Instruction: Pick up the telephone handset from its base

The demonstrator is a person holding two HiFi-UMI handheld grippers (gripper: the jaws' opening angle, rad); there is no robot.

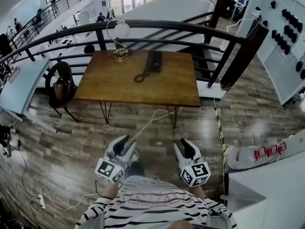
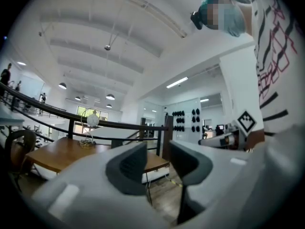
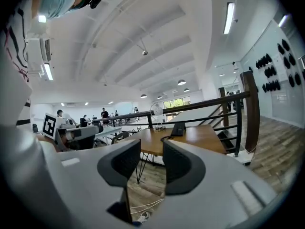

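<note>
A black telephone (image 1: 153, 61) lies on the far side of a wooden table (image 1: 138, 87), its handset resting on the base and its coiled cord (image 1: 140, 76) trailing toward me. Both grippers hang well short of the table, over the floor in front of my striped shirt. My left gripper (image 1: 126, 141) is open with nothing between its fingers, and my right gripper (image 1: 186, 146) is open and empty too. The right gripper view looks at the telephone (image 3: 177, 129) on the table (image 3: 202, 138) in the distance. In the left gripper view the table (image 2: 52, 155) shows, but not the telephone.
A round desk lamp (image 1: 120, 41) stands at the table's back edge beside a dark railing (image 1: 157, 26). A chair (image 1: 61, 85) is left of the table. A white cable (image 1: 153, 120) runs over the wood floor, yellow-black tape (image 1: 219, 128) to the right, a white counter (image 1: 271, 190) beside me.
</note>
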